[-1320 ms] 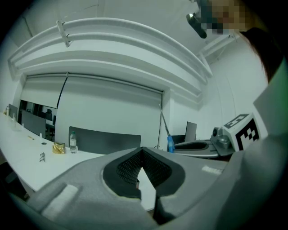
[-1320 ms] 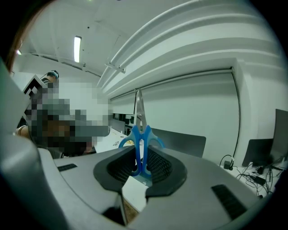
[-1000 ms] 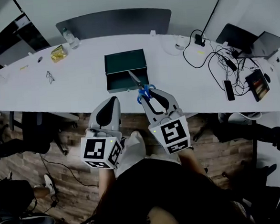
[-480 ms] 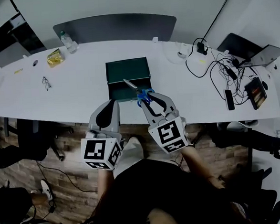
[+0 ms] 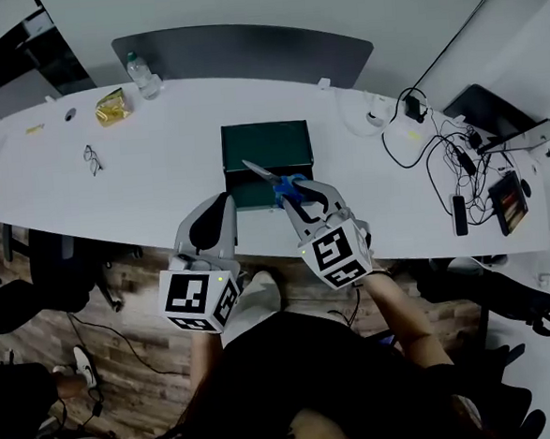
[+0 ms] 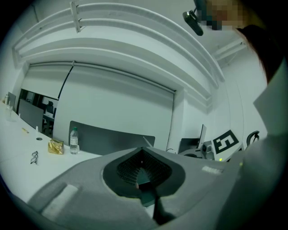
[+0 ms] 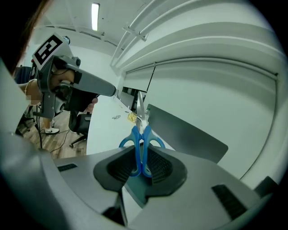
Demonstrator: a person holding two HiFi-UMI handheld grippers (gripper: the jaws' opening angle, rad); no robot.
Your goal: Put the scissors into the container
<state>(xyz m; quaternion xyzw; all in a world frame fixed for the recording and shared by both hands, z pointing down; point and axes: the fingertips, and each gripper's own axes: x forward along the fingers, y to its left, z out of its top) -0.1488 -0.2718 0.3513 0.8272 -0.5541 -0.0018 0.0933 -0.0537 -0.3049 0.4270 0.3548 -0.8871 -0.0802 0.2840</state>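
Note:
A dark green open container [image 5: 266, 143] sits on the white table [image 5: 159, 166], just ahead of both grippers. My right gripper [image 5: 301, 193] is shut on the blue handles of the scissors [image 5: 285, 186]. Their metal blades point up and left, over the container's front part. In the right gripper view the scissors [image 7: 140, 143] stand upright between the pads of the right gripper [image 7: 140, 168], blades away from me. My left gripper [image 5: 215, 215] hangs at the table's near edge, left of the container. In its own view the left gripper [image 6: 143, 155] is shut, with nothing in it.
A water bottle [image 5: 142, 77], a gold packet [image 5: 112, 105] and glasses [image 5: 92, 159] lie at the far left of the table. Cables, a phone [image 5: 461, 215] and a laptop [image 5: 523, 133] crowd the right end. A grey panel [image 5: 244, 49] stands behind the table.
My right gripper has carried the scissors forward, so the blades now reach over the container's front. The left gripper has stayed put.

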